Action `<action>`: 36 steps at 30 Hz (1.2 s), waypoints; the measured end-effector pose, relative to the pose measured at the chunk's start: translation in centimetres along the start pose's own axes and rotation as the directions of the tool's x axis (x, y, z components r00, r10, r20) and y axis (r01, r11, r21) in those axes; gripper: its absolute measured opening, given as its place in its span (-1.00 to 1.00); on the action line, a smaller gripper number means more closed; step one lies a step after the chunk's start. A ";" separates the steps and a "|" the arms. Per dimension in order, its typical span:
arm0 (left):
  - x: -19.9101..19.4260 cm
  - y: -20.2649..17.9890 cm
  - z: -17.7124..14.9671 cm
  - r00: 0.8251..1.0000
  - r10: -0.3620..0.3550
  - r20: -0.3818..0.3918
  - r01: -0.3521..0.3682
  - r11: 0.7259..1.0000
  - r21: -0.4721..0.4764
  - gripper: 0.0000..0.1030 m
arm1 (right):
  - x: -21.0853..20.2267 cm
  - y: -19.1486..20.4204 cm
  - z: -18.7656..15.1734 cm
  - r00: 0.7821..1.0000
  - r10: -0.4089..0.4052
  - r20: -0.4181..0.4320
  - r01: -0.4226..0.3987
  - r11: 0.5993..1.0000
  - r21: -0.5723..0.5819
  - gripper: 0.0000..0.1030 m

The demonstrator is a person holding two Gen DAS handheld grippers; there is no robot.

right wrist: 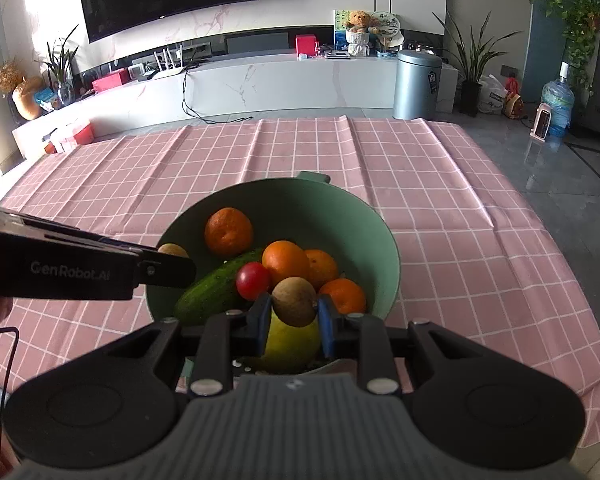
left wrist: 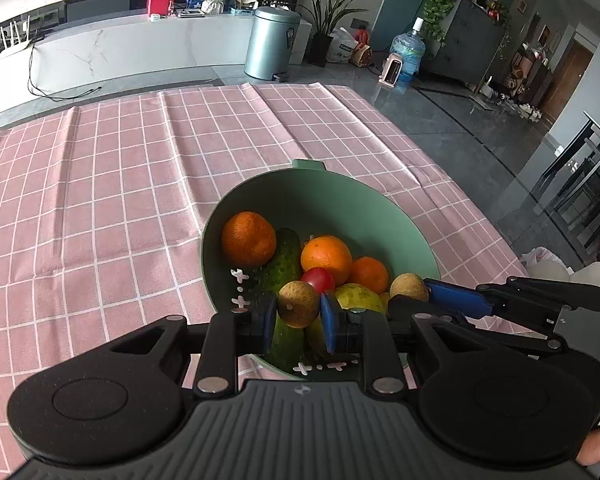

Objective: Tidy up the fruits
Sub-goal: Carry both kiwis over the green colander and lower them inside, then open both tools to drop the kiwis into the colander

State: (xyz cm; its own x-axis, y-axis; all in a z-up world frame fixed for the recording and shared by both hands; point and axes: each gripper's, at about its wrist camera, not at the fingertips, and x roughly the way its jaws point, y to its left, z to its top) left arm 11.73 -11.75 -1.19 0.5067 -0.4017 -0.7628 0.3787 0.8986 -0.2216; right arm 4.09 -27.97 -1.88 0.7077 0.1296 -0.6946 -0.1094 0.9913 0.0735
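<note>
Two hand-held grippers worked over a green bowl [right wrist: 380, 232] of produce that stood toward the near right part of a table spread with a pink checked cloth [left wrist: 100, 200]. The left gripper [left wrist: 298, 314] pinched a small brown, rough-skinned round fruit [left wrist: 298, 304] between its blue pads, above the bowl's near rim. The right gripper [right wrist: 294, 316] pinched a second brown fruit [right wrist: 294, 301] the same way, just over a yellow-green fruit [right wrist: 290, 346] lying in the bowl.

Both brown fruits looked light and firm, with a matte skin that should resist slipping; a hold across the widest part, as seen here, appeared sound, though hard squeezing could probably bruise them.

Beneath lay three oranges, among them the largest orange [right wrist: 285, 261], beside a cucumber [right wrist: 212, 292] and a small red tomato [right wrist: 253, 280], the last likely the softest and easiest to crush.

The only legible writing was "GenRobot.AI", printed on the side of the left gripper as seen from the right wrist camera. Labels on distant items in the room were too small to read.
</note>
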 end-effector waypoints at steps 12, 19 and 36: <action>2.9 0.2 0.8 0.997 -0.007 -0.072 0.008 1.000 0.017 -0.50 | 3.1 -0.3 0.7 0.997 0.029 -0.075 -0.030 0.999 -0.013 -0.60; 3.8 0.3 1.3 0.996 -0.009 -0.085 0.010 1.000 0.016 -0.49 | 3.8 -0.4 1.1 0.996 0.038 -0.080 -0.038 0.999 0.002 -0.59; 3.0 0.2 1.0 0.995 -0.007 -0.099 0.009 1.000 0.028 -0.09 | 3.6 0.0 1.4 0.995 0.007 -0.099 -0.011 0.999 -0.043 -0.24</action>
State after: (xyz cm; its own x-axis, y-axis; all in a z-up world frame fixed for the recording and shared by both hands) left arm 14.11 -12.93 -2.97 0.4250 -0.3882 -0.8177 0.4048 0.8895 -0.2119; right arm 7.58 -27.51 -3.41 0.6342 0.1333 -0.7616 -0.1474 0.9878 0.0502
